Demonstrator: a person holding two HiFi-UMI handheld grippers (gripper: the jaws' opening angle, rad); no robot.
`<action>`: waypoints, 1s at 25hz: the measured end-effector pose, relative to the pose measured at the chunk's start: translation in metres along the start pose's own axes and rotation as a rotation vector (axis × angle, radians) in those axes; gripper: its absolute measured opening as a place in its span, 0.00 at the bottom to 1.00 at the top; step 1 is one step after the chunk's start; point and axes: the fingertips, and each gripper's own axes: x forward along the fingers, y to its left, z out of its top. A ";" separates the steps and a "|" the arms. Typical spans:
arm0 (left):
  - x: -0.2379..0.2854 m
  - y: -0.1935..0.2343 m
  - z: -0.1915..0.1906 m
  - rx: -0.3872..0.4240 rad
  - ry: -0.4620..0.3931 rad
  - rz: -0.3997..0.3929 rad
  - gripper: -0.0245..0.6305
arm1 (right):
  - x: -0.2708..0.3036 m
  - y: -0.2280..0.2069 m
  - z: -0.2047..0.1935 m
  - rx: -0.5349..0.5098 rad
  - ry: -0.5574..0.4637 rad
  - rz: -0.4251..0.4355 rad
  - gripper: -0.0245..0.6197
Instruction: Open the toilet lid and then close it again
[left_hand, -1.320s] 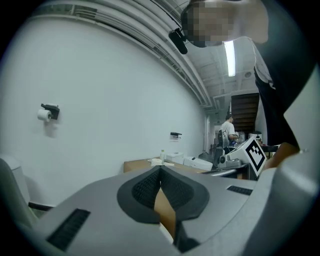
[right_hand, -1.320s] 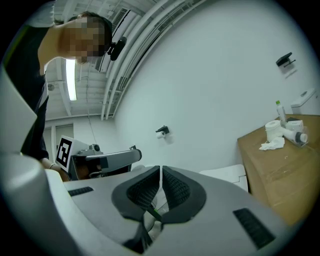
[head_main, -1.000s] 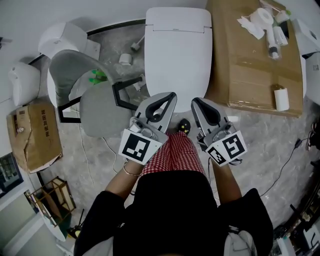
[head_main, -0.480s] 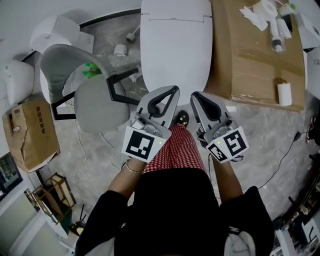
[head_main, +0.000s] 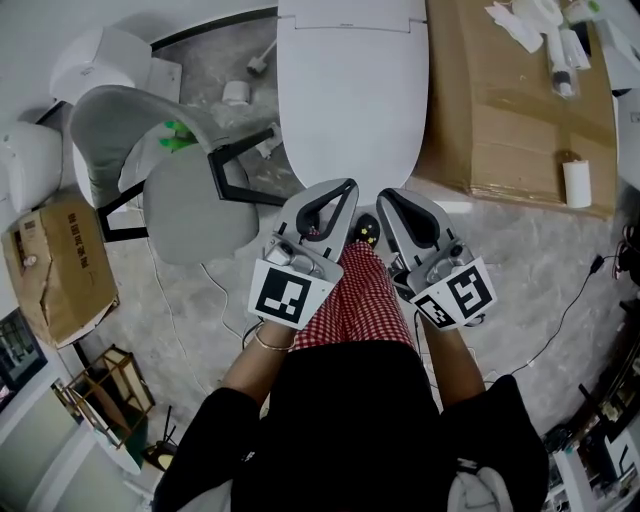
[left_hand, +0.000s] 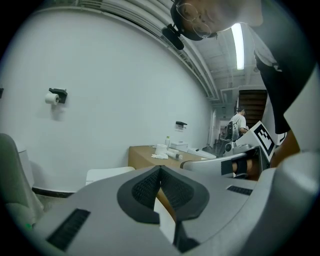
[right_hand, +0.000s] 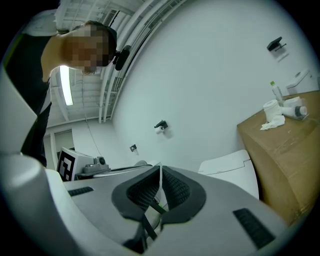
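A: Where was the toilet lid (head_main: 350, 90)?

B: Down flat and shut, at the top middle of the head view. The person stood facing its front end.

A: And the 2 grippers?

B: Side by side in front of the person, both pointing toward the toilet. The left gripper (head_main: 338, 197) had its jaws together. In its own view the ribbed pads met at the tip, with only a thin slit lower down and nothing between them. The right gripper (head_main: 392, 205) was the same, pads pressed together and holding nothing.

A: Was either one touching the lid?

B: Not that I could see. From above the tips sat near its front edge. In the left gripper view the lid (left_hand: 107, 174) lay beyond the closed jaws, and in the right gripper view it (right_hand: 227, 165) showed past them to the right.

A: What stood around the toilet?

B: A large cardboard box (head_main: 510, 110) was just beside it on the right, with 1 paper roll (head_main: 577, 183) near its front edge and small white items at its far end. A grey chair (head_main: 190, 210) stood to the left, near the left gripper. A smaller cardboard box (head_main: 60, 270) sat further left, well apart. A red-checked leg (head_main: 355, 300) showed between the grippers.
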 end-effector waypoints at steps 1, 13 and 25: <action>0.000 0.000 -0.003 0.001 0.004 -0.001 0.04 | 0.000 0.000 -0.002 0.003 0.002 -0.002 0.08; 0.000 -0.002 -0.032 -0.041 0.011 -0.011 0.04 | 0.000 -0.004 -0.025 0.009 0.047 -0.032 0.08; -0.012 0.011 -0.069 -0.105 0.048 0.020 0.04 | 0.012 0.000 -0.056 0.014 0.090 -0.020 0.08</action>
